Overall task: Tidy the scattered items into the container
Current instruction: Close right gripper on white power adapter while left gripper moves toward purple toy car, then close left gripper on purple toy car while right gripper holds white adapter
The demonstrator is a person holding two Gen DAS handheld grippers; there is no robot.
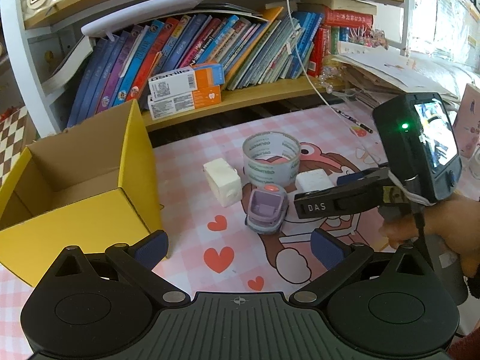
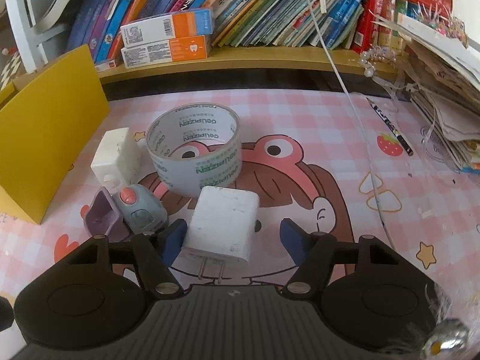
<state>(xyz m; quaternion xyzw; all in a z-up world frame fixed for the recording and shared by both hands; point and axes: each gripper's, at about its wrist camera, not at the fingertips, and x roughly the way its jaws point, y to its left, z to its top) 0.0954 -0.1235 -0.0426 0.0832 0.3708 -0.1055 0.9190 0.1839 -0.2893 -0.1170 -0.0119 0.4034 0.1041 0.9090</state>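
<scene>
Right gripper point(image 2: 231, 234) straddles a white plug-in charger block point(image 2: 223, 225) on a pink checked tablecloth point(image 2: 300, 120).

Its blue fingers stand spread either side of the charger, not yet pinching, seemingly placed to lift it. The left gripper point(image 1: 238, 249) hovers released beside the open yellow cardboard box point(image 1: 75, 210), whose visible interior looks bare. A clear tape roll point(image 2: 195, 156), a white plastic cube point(image 2: 117, 156) and a small purple-grey toy car point(image 2: 132, 213) lie clustered just outside it.
</scene>
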